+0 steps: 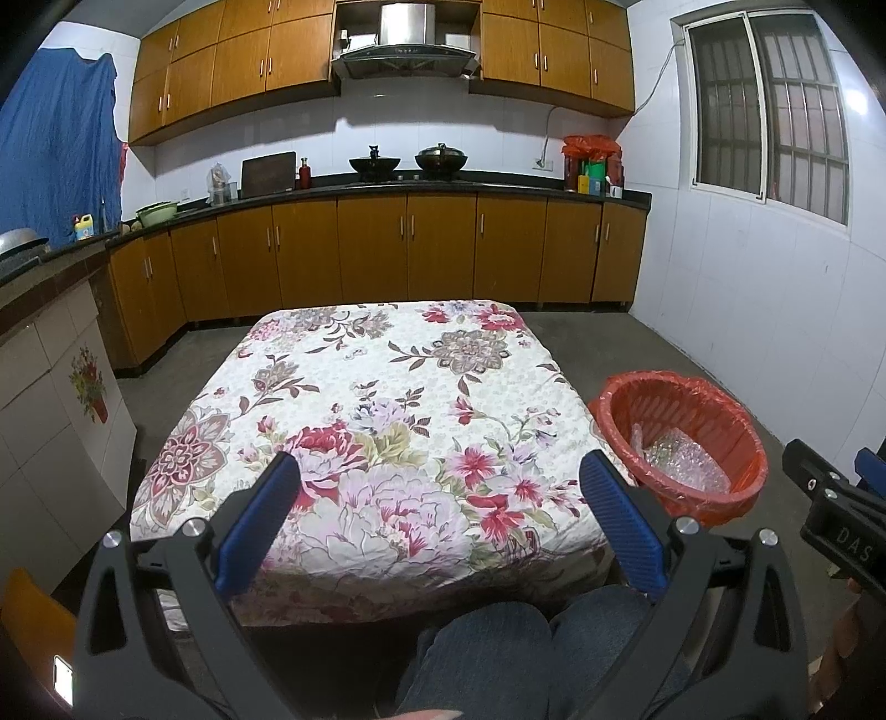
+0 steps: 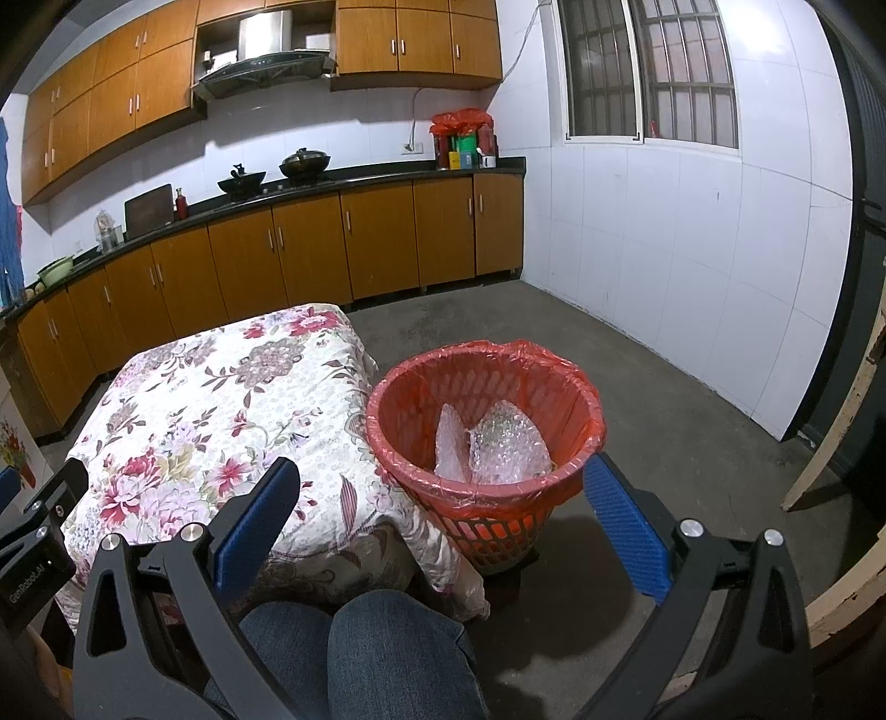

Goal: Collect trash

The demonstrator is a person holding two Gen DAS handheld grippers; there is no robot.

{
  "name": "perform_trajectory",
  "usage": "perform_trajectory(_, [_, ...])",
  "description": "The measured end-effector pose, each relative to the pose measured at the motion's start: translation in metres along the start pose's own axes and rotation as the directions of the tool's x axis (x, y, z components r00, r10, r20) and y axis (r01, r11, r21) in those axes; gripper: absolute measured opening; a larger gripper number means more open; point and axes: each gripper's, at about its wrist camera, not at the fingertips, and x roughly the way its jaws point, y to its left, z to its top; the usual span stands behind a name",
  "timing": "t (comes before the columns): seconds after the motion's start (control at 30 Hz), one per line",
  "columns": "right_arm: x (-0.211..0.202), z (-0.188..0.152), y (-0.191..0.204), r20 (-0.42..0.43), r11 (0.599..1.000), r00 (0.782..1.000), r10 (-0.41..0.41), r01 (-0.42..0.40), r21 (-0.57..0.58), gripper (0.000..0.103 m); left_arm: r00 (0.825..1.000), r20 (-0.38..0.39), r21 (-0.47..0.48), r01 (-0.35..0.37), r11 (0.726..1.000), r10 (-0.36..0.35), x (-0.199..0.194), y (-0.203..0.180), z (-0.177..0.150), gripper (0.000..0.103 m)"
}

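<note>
Your left gripper (image 1: 440, 471) has its jaws spread wide with nothing between them; the blue pads (image 1: 620, 520) frame the near edge of the table (image 1: 343, 399). Your right gripper (image 2: 443, 476) is likewise spread wide and holds nothing, and its pads (image 2: 623, 520) bracket the near rim of the bin (image 2: 576, 476).

Below both grippers, your knees (image 2: 387, 648) in blue jeans sit at the table's near side. The table carries a floral cloth (image 1: 487, 354), which drapes over its edges.

The bin, a red basket lined with a red bag, stands on the floor (image 2: 664, 421) just beside the table's right corner, touching the hanging cloth. The trash, crumpled clear bubble wrap (image 2: 501, 443), lies inside the bin in two pieces, one leaning against the other.

Further out, wooden cabinets (image 1: 410, 249) run under a dark counter (image 1: 498, 185), with two lidded woks (image 1: 440, 158) on the stove and a range hood (image 1: 407, 52) above. A barred window (image 2: 653, 72) sits in the white tiled right wall.

The left view shows the whole tabletop, a blue cloth (image 1: 55, 144) hung at far left, and your right gripper's side at the right edge. The right view shows the bin's full interior and mesh base, a pale plank (image 2: 830, 443) leaning at right, and your left gripper's body at the left edge; the left view shows only part of the bin.
</note>
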Motion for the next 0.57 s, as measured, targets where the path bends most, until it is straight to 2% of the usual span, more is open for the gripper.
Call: perform_trajectory(0.57, [0.000, -0.001, 0.000, -0.004, 1.000, 1.000, 0.001, -0.001, 0.001, 0.101, 1.000, 0.004, 0.002, -0.004, 1.000, 0.004, -0.007, 0.002, -0.009, 0.099])
